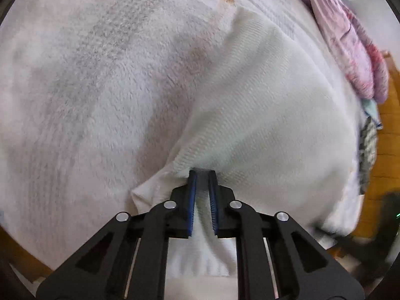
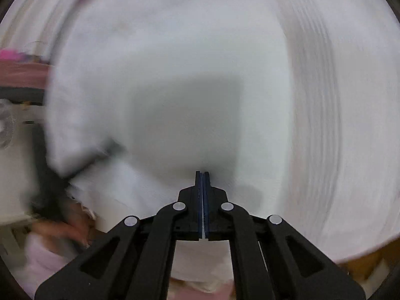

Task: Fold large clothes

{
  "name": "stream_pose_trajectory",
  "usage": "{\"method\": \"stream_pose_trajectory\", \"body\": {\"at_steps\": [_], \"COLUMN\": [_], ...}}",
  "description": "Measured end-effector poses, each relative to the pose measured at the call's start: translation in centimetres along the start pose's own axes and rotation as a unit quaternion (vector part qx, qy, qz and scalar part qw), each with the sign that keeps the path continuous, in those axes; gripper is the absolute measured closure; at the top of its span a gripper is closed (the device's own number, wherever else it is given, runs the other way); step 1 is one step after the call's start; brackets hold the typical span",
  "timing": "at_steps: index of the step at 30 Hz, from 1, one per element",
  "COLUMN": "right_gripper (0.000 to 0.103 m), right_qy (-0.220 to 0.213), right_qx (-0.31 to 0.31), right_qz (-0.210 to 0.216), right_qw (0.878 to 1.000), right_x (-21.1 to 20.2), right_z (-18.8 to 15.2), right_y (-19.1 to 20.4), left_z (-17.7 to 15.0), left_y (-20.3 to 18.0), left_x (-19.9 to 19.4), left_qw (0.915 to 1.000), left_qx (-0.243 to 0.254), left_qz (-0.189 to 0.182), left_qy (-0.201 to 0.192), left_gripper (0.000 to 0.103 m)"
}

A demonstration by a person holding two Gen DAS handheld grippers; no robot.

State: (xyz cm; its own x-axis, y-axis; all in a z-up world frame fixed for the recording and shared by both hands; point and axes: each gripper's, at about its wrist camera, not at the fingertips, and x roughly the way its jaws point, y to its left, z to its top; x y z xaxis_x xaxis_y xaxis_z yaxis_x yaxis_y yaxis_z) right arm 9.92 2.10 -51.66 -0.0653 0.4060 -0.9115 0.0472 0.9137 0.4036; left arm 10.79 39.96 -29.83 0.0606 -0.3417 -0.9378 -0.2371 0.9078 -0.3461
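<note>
Right now I have both tools pinched on the white garment (image 1: 262, 115), so I judge I'm midway through carrying an edge over for a fold. My left gripper (image 1: 202, 172) has its blue pads a little apart at the tips, with ribbed white cloth bunched between them, so it is clamped on a thick fold of the garment near a corner that hangs just to its left. My right gripper (image 2: 202, 173) has its jaws pressed almost flat together with a thin sliver of white fabric caught between the pads.

From the left wrist, the garment lies draped over a fluffy white blanket (image 1: 87, 87), with a pink and purple patterned cloth (image 1: 350, 50) bundled along the far right edge and some wooden floor (image 1: 390, 150) beyond it. The right wrist view is smeared with blur, so I take it that hand is moving; I see the garment spread out ahead of the jaws and little else that I can name with confidence.

Next, I think, both held points need to travel together at the same height and land evenly on the opposite side, keeping the cloth taut between them so no crease forms, and only then should I let go
</note>
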Motion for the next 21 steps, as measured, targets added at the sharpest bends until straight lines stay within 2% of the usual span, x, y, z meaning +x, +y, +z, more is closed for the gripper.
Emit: {"method": "stream_pose_trajectory", "body": {"at_steps": [1,2,4,5,7,9,10,12,15,18,21], "right_gripper": [0.103,0.103,0.103,0.103,0.103,0.103,0.103,0.103,0.098,0.098,0.098], "right_qy": [0.017,0.028,0.059,0.067,0.094,0.115,0.116,0.134,0.092,0.008,-0.083], "right_qx": [0.007,0.015,0.012,0.003,-0.004,0.032,0.046,0.027,0.021,0.025,0.048], "right_qz": [0.001,-0.006,0.009,0.018,0.008,0.004,0.01,-0.002,0.027,0.014,0.0], "right_qw": [1.0,0.999,0.998,0.998,0.996,0.993,0.992,0.991,0.995,1.0,0.995], "right_x": [1.8,1.8,0.9,0.8,3.1,6.2,6.3,4.9,0.9,-3.6,-6.7], "right_z": [-1.4,-2.1,-4.5,-5.6,-8.4,-10.3,-10.7,-10.6,-9.2,-5.6,-0.5], "right_y": [-0.9,-0.9,0.3,0.6,0.4,-1.1,-1.4,-0.5,-0.2,-0.3,-1.8], "left_z": [0.0,-0.3,-2.6,-3.2,-6.0,-7.1,-6.9,-6.4,-4.8,-1.3,3.4], "left_y": [0.1,-0.2,-1.4,-1.2,0.4,1.2,1.3,1.2,-0.6,-2.9,-4.5], "left_x": [-0.5,-1.0,-2.8,-2.8,-0.4,1.0,0.8,-0.5,-4.0,-6.5,-5.9], "left_qw": [0.9999,0.9997,0.995,0.9937,0.9916,0.9907,0.9915,0.9918,0.9905,0.9919,0.9925], "left_qx": [-0.006,0.004,0.075,0.08,0.07,0.075,0.064,0.052,0.096,0.114,0.113], "left_qz": [0.003,0.012,0.054,0.063,0.063,0.067,0.065,0.068,0.075,0.055,0.034], "left_qy": [0.015,0.023,0.039,0.046,0.088,0.091,0.093,0.095,0.065,0.013,-0.032], "left_gripper": [0.097,0.097,0.097,0.097,0.097,0.097,0.097,0.097,0.096,0.096,0.096]}}
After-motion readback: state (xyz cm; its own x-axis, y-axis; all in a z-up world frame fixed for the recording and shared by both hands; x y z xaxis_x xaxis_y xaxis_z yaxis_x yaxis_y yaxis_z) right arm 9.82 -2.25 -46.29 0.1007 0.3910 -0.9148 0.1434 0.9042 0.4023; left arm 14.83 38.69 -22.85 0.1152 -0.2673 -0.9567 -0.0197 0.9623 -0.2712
